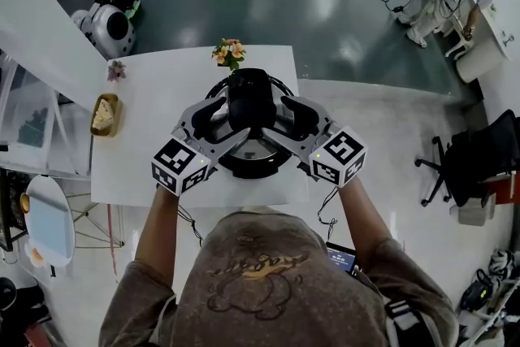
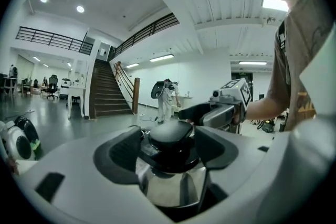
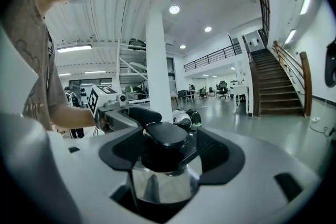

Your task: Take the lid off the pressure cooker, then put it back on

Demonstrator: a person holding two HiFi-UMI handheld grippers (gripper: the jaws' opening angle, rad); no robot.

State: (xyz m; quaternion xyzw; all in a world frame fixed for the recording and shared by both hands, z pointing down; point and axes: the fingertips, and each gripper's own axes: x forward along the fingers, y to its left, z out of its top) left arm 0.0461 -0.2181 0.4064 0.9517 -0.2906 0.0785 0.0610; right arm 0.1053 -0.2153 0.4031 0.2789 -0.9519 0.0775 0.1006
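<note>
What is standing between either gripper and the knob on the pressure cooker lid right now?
Nothing visible does. The left gripper and right gripper, both open, flank the black knob of the lid from opposite sides, and the knob sits between each one's jaws. The flowers stand farther back, clear of both.

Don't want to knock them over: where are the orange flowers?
Head view: the orange flowers stand mid-way along the table's far edge, just beyond the cooker.
</note>
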